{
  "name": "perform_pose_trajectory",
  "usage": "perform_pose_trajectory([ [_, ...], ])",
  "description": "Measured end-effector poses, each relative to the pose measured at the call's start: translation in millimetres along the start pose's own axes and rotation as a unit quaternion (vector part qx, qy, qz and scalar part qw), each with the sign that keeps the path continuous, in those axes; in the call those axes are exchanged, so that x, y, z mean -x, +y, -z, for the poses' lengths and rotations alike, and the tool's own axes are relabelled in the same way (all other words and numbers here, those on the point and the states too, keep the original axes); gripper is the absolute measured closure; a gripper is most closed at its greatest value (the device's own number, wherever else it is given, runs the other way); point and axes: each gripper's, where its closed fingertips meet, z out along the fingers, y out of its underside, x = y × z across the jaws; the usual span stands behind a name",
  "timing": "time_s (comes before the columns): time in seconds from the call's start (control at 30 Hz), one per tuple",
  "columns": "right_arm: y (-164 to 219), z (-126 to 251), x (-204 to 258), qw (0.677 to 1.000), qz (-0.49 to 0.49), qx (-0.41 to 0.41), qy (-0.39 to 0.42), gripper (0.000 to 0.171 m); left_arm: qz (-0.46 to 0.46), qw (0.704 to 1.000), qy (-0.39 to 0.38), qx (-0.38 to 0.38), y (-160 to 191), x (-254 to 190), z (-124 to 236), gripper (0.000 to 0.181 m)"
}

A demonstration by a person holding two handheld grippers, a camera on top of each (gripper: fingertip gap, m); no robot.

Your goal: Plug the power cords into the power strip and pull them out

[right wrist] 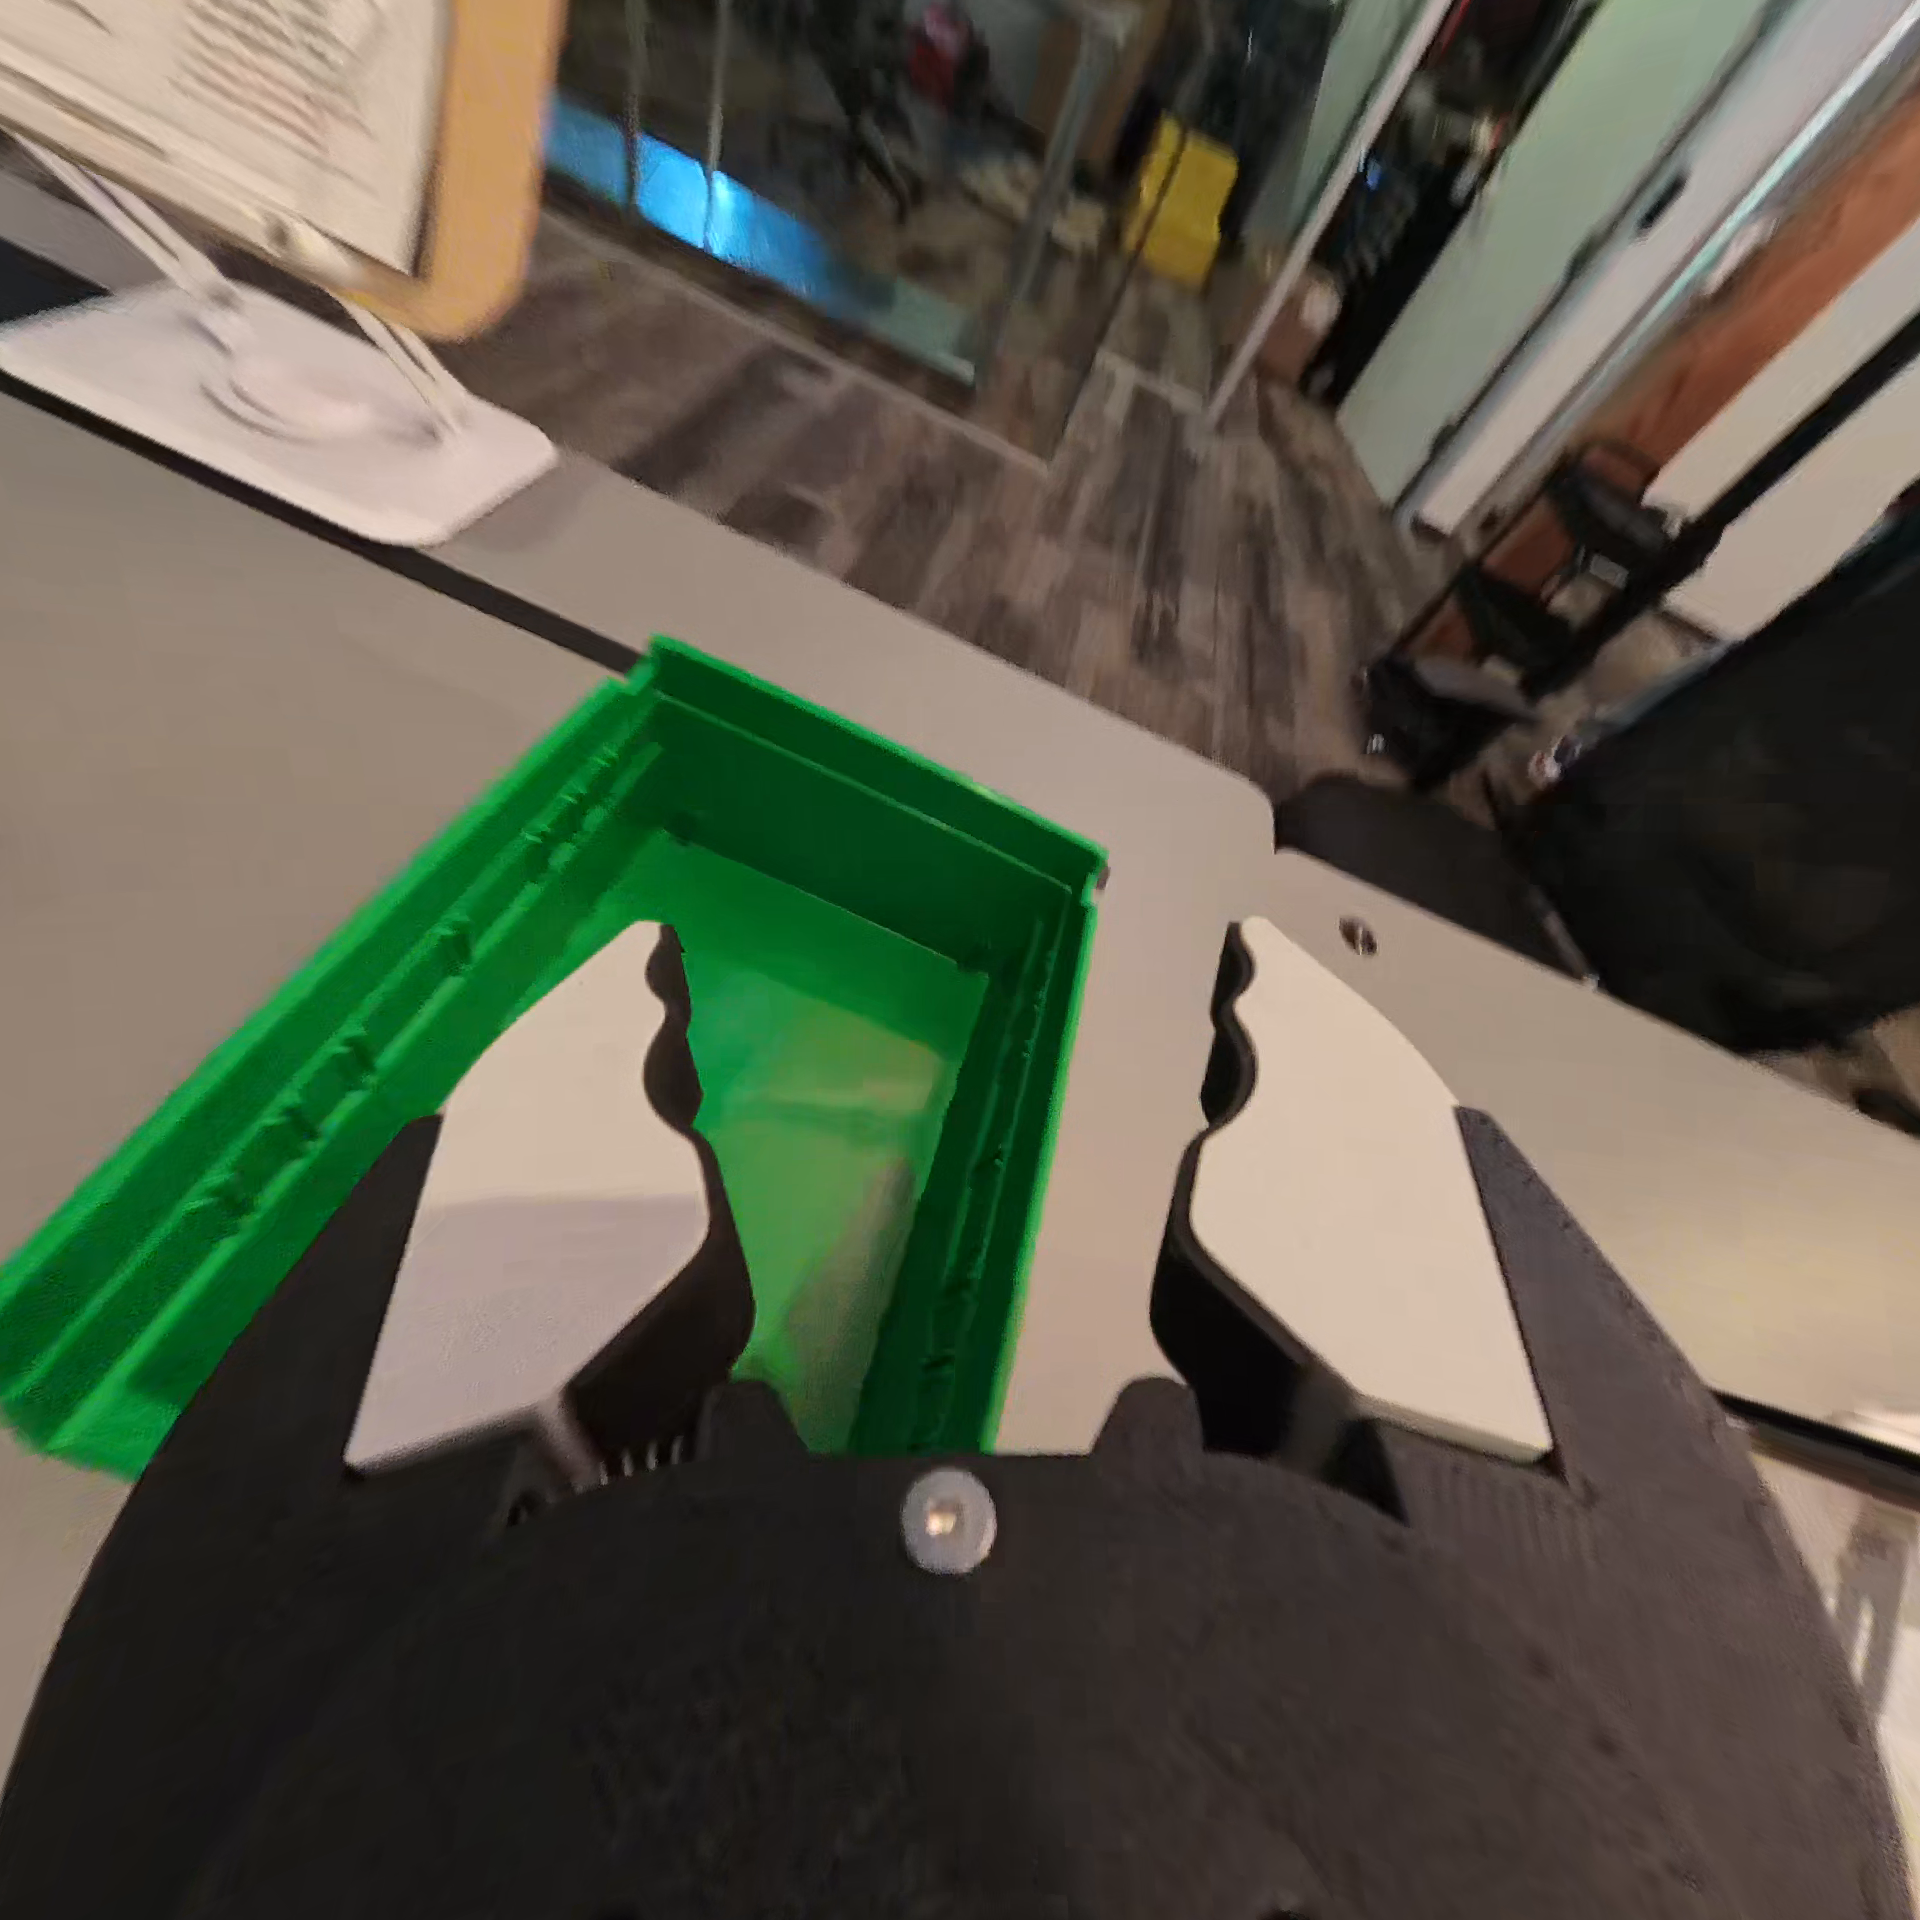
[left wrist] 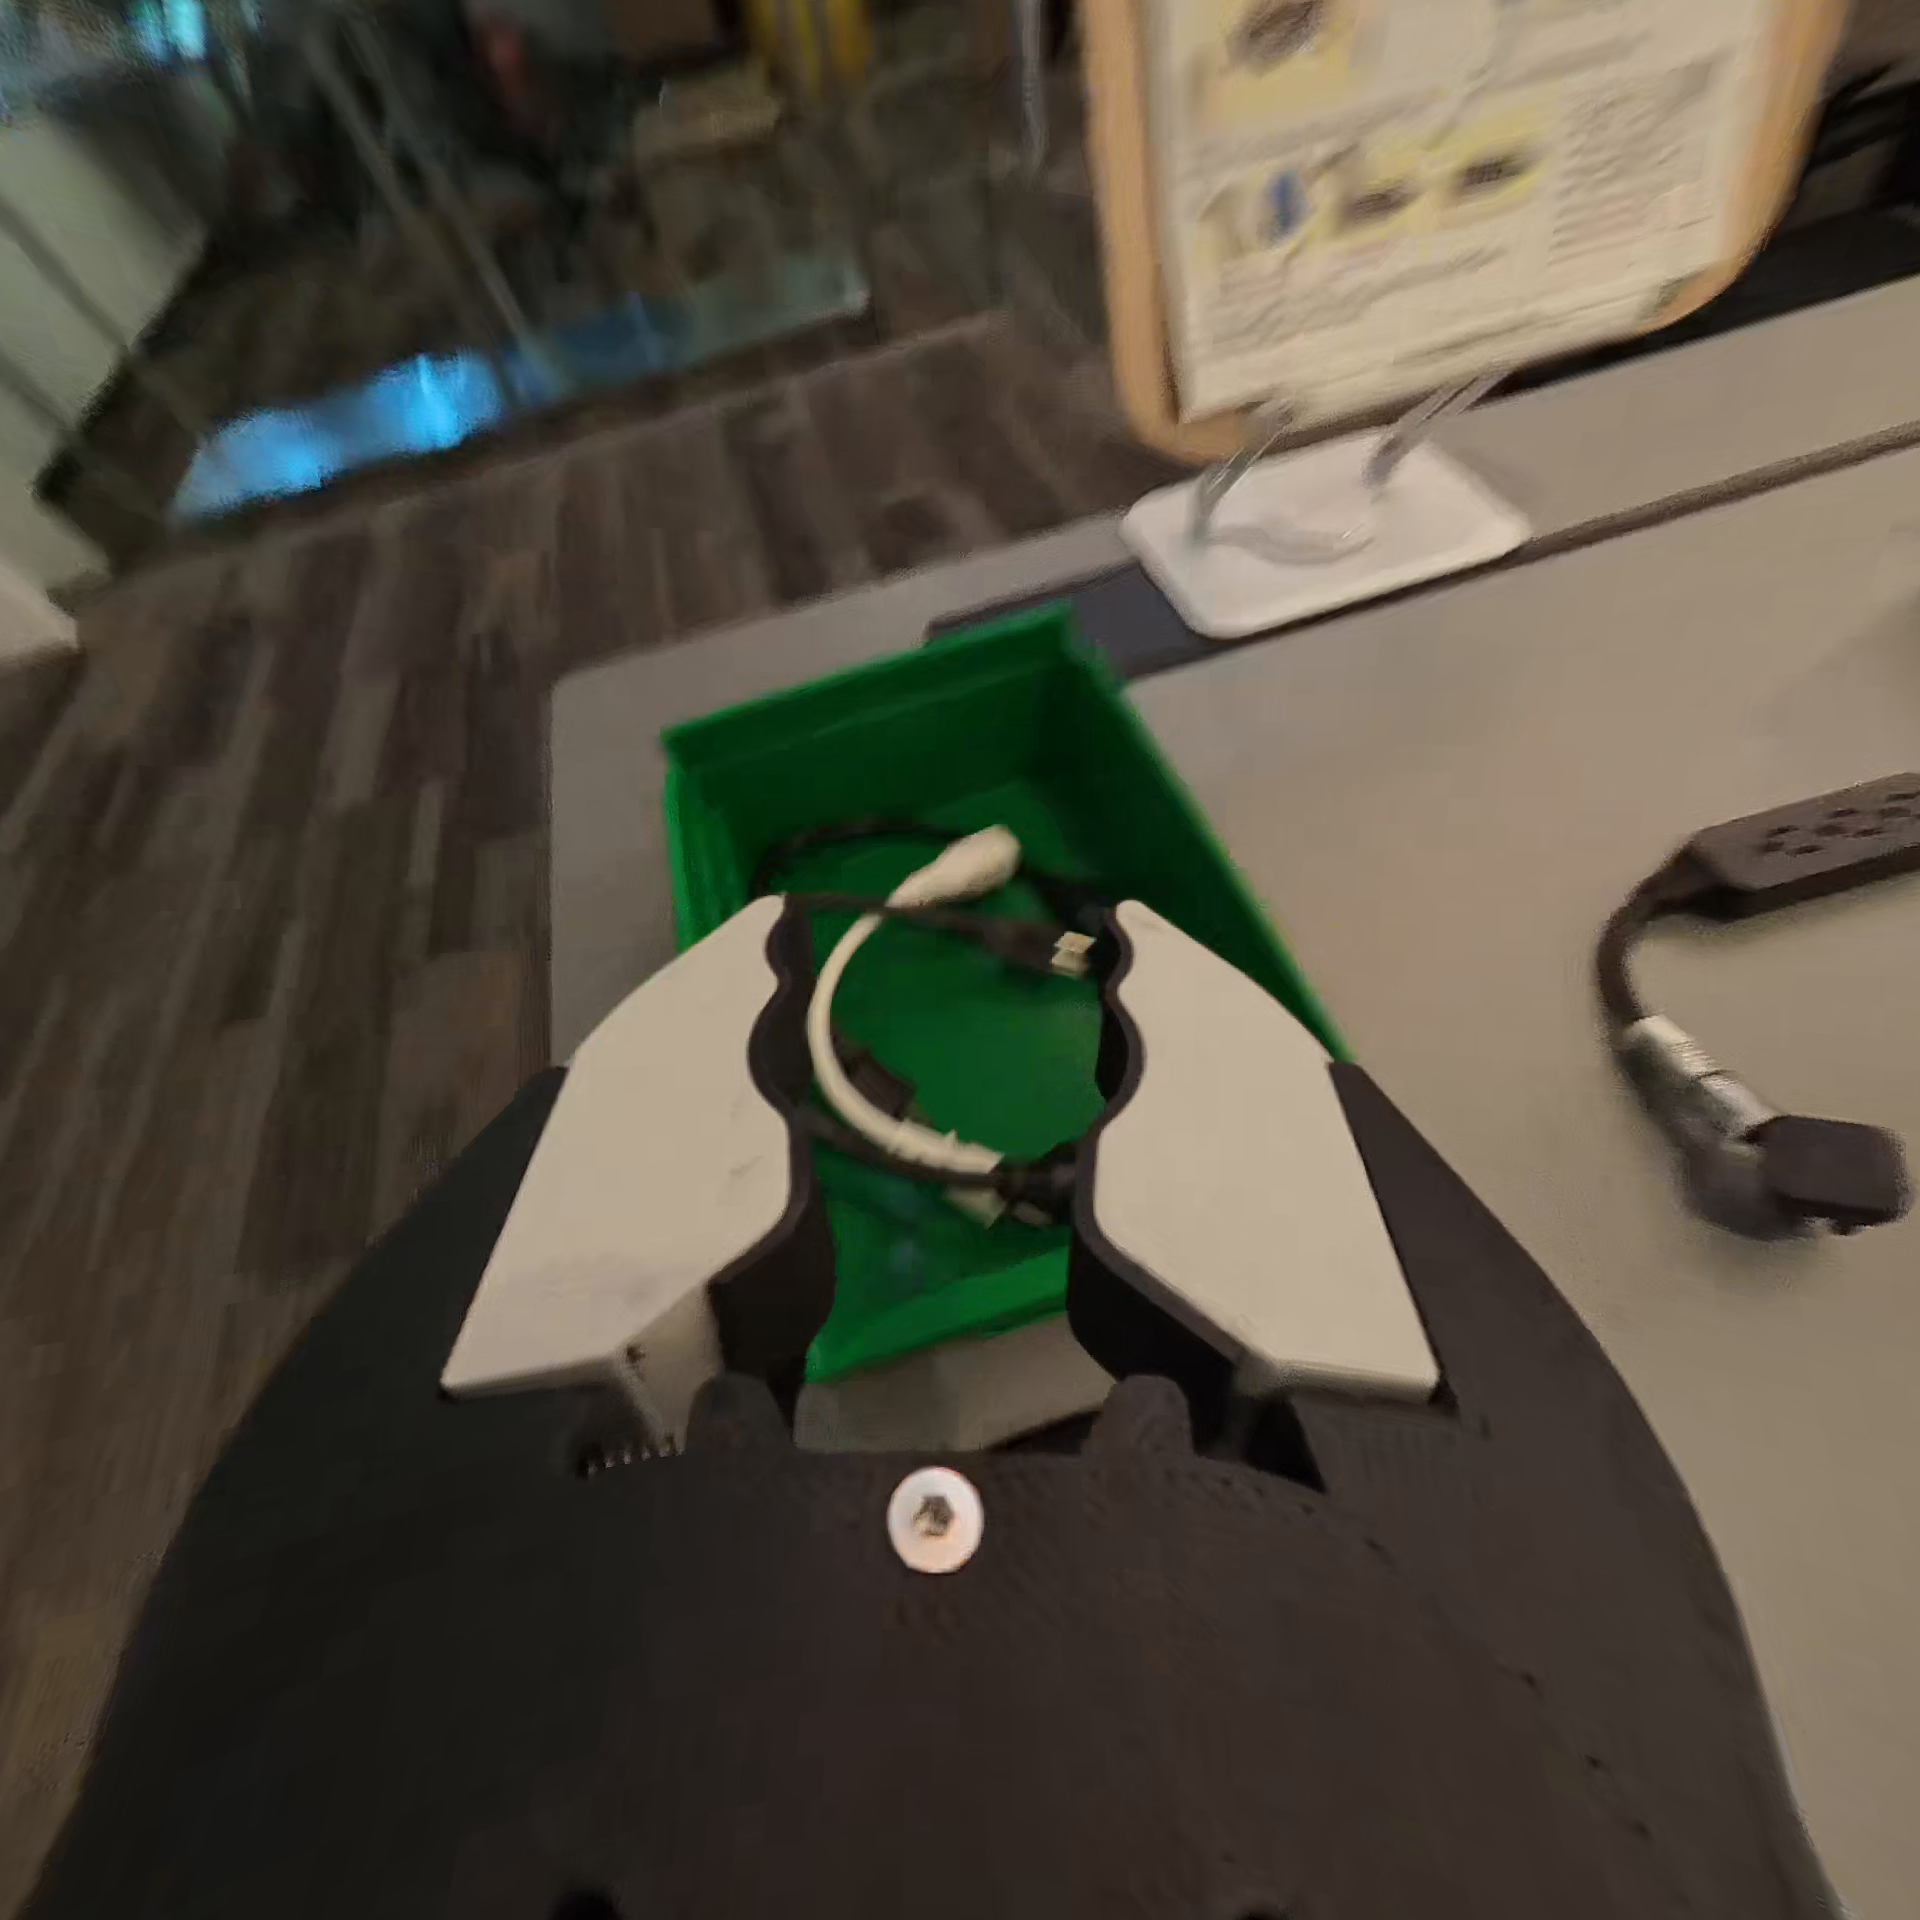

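Note:
A green open box [left wrist: 914, 748] sits on the grey table in the left wrist view. It holds a short white cord [left wrist: 831, 1039] and black cords [left wrist: 1023, 940] with small plugs. My left gripper [left wrist: 948, 920] is open and empty, hovering above the box with the cords between its fingers. A black power strip [left wrist: 1818, 831] lies at the right, its thick black cable [left wrist: 1621, 966] ending in a metal connector. In the right wrist view my right gripper [right wrist: 948, 940] is open and empty over another green box [right wrist: 665, 790], whose visible inside holds nothing I can make out.
A framed printed sheet [left wrist: 1434, 187] on a white stand [left wrist: 1320, 540] is at the table's back; it also shows in the right wrist view [right wrist: 260, 125]. The table edge [left wrist: 556, 831] drops to wood flooring on the left. A black chair [right wrist: 1745, 883] stands beyond the table's right corner. The left gripper's tips are roughly 75 cm from the right gripper's.

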Motion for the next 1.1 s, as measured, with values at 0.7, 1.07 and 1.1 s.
perform_pose_trajectory([
  [0.7, 164.2, -40.4, -9.1, 0.897, -0.217, 0.377, -0.073, 0.165, 0.085, 0.964, 0.048, 0.247, 137.9, 68.6, -108.1, 0.157],
  [1.07, 160.8, -45.5, -15.2, 0.915, -0.190, 0.353, -0.048, 0.146, 0.107, 0.982, 0.058, 0.145, 107.9, 57.4, -100.2, 0.150],
  [1.1, 158.2, -44.9, -17.9, 0.918, -0.182, 0.349, -0.039, 0.140, 0.080, 0.988, 0.049, 0.119, 95.5, 57.3, -94.3, 0.151],
])
